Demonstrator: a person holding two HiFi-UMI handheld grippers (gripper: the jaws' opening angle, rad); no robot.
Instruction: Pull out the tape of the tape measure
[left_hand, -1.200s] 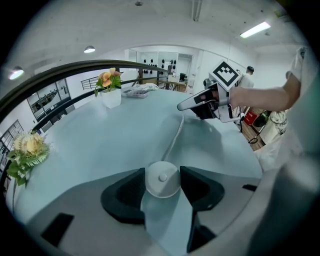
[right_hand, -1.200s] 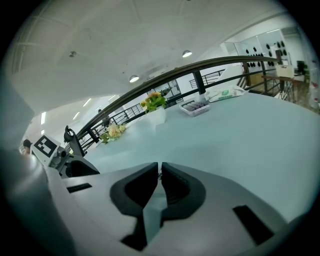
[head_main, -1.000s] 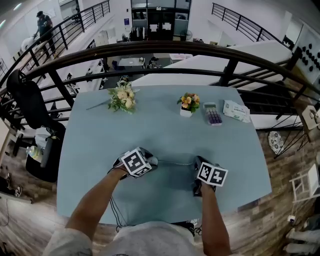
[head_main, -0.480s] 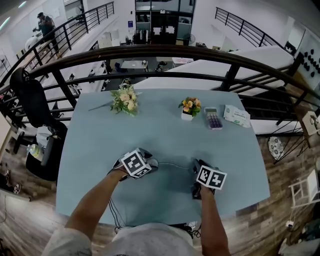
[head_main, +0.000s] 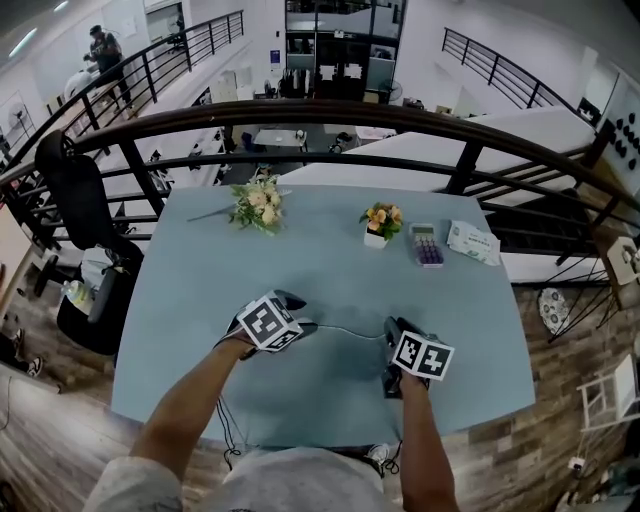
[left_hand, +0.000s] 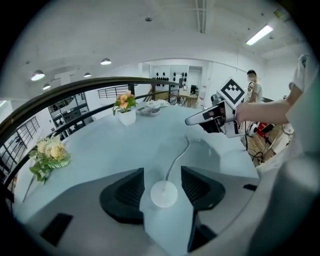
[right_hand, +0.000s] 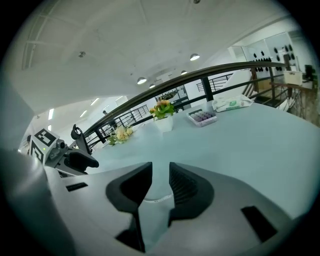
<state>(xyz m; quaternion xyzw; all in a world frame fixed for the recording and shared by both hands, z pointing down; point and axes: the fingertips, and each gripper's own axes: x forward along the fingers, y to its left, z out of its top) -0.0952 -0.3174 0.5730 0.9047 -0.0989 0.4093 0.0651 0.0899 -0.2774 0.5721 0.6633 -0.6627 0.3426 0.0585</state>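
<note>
1. Head view: a pale blue tabletop (head_main: 200, 300) stands on a railed mezzanine above an open office. At lower centre the left gripper (head_main: 300, 318) and the right gripper (head_main: 391, 335) face each other, near but apart. A thin pale tape (head_main: 350, 328) lies on the tabletop between them. It looks drawn out only a short way, so the pull is probably not finished.
2. Left gripper view: the round white tape measure case (left_hand: 164, 194) sits low in the frame between the jaws of the left gripper (left_hand: 162, 175). These jaws have just been closing, yet they stand clear of the case on both sides, so it is released. The tape (left_hand: 176, 160) curves up the frame towards the right gripper (left_hand: 200, 118). With nothing pinning the case, a tug would likely drag it along rather than pay out tape.
3. Right gripper view: the jaws of the right gripper (right_hand: 160, 172) have just been opening and show a narrow gap. The tape (right_hand: 157, 199) crosses below that gap unpinched. If the tape is spring-loaded, it could snap back into the case. A fresh grab could also miss so thin and flat an end.
</note>
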